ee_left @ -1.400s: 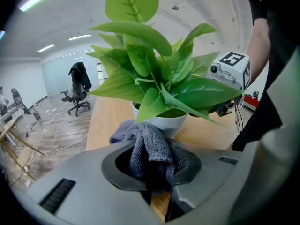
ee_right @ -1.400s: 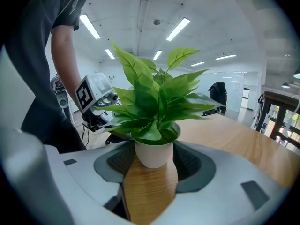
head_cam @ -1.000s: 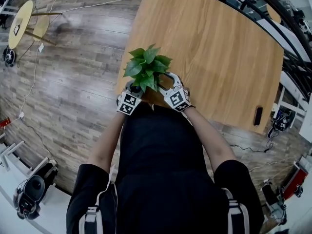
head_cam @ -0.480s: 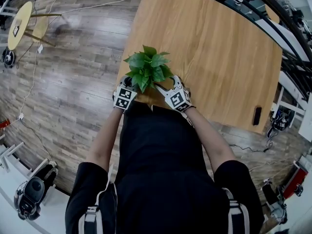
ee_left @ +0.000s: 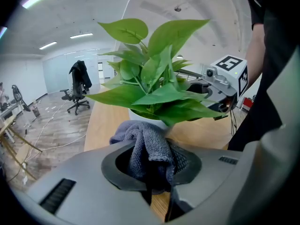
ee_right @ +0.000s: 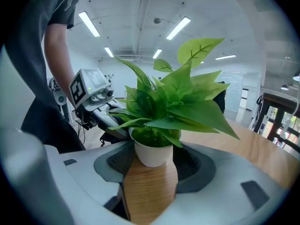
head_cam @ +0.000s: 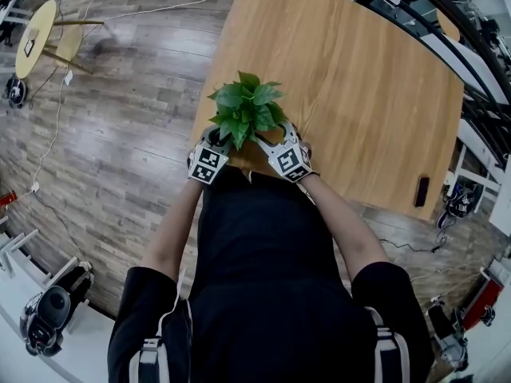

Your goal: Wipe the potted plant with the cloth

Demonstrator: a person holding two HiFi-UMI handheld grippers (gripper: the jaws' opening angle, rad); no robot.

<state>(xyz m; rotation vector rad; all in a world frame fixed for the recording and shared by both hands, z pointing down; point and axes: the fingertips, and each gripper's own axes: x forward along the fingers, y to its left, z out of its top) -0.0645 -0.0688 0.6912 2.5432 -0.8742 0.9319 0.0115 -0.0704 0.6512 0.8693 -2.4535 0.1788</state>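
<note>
Cloth — grey, bunched — is pinched in L claw, jaws closed on it. The wad sticks out ahead of the claw, right up against the white pot of the potted plant, under its lowest leaves. R claw comes at the pot from the opposite side — jaws clamped on it, a pad on each flank, foliage spreading above. Plant stands upright btwn the 2 claws, close in front of both, near the edge of the wooden surface.
</note>
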